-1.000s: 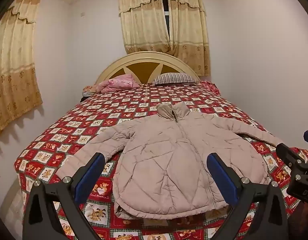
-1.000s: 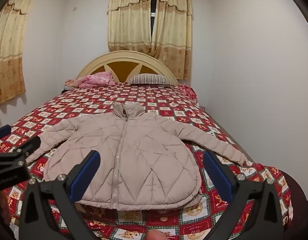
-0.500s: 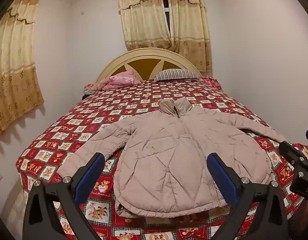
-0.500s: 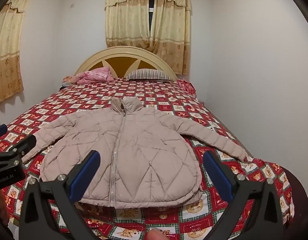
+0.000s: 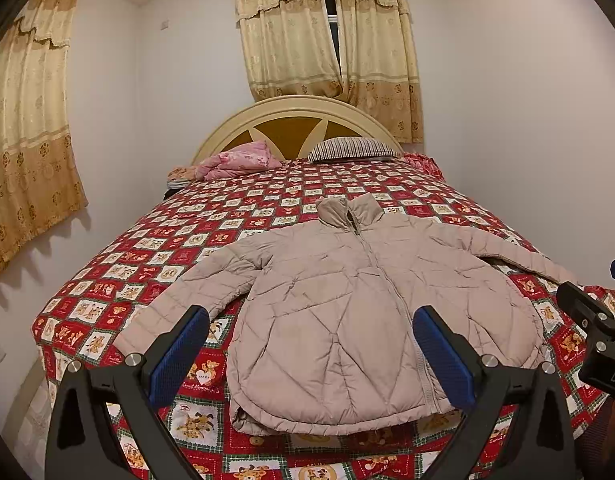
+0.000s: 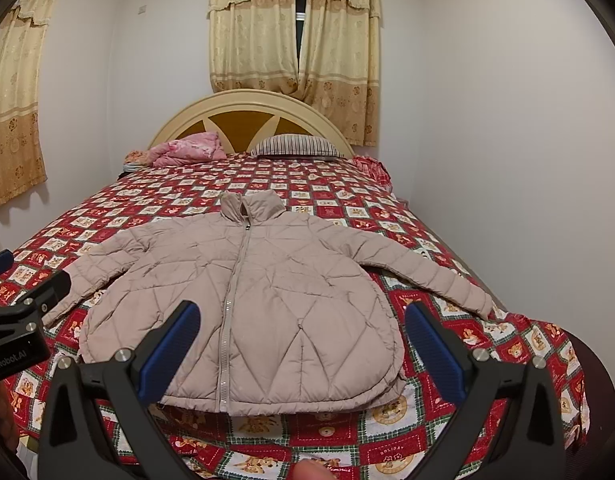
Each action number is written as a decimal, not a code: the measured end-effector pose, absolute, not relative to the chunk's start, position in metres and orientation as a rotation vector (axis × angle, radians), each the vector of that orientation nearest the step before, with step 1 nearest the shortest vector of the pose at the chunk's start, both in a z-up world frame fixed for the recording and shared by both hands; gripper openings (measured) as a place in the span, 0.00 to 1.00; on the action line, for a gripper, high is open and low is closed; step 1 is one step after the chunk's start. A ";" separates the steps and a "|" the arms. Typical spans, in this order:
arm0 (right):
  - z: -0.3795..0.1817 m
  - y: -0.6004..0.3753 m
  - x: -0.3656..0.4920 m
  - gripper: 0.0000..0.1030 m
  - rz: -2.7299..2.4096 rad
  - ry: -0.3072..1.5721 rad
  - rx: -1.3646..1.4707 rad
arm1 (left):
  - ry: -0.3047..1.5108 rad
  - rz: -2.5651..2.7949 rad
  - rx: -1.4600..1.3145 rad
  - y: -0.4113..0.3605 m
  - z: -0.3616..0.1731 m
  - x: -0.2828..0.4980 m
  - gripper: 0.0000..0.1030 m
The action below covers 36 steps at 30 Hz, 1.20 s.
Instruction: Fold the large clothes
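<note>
Nearest, at 6 o'clock in each wrist view: left tongs (image 5: 309,354) and right tongs (image 6: 301,350), both spread wide, blue pads apart, pinching nothing, hovering above the foot of the bed. In the left view, part of the right tongs visible at 3 o'clock; in the right view, part of the left tongs at 9 o'clock.

Just beyond, dead centre: beige quilted puffer jacket (image 5: 371,312), lying face up and zipped on the red patchwork bedspread with bear squares (image 5: 235,208), hem toward 6 o'clock, collar toward 12. Both sleeves splayed outward, one toward 8 o'clock, the other toward 3 o'clock near the bed's right edge. No fold made yet; jacket spread flat, apparently ready.

Farther, toward 12 o'clock: crumpled pink cloth (image 5: 237,160) at 11, striped pillow (image 5: 353,149) at 12, against an arched cream headboard (image 5: 295,114). Beyond that, yellow patterned curtains (image 5: 327,40) on the far wall.

Step in hand, by judgement: approach before the first fold. Next move likely calling for lowering each pair of tongs onto a sleeve cuff, closing on the padded fabric, then drawing the sleeves inward across the chest. Thick, springy filling probably needing a firm grip and some pressing down.
</note>
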State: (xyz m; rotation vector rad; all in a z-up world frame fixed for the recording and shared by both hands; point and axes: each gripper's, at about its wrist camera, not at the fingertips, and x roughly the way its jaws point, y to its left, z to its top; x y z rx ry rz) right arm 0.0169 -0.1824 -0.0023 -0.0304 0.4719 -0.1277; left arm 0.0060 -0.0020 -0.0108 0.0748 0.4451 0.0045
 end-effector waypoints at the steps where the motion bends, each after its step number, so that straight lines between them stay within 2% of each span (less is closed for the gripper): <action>1: -0.002 -0.182 0.017 1.00 -0.129 0.471 -0.030 | 0.445 0.005 0.075 -0.002 -0.011 0.006 0.99; 36: -0.002 -0.182 0.017 1.00 -0.132 0.477 -0.025 | 0.443 0.016 0.069 0.003 -0.012 0.009 0.99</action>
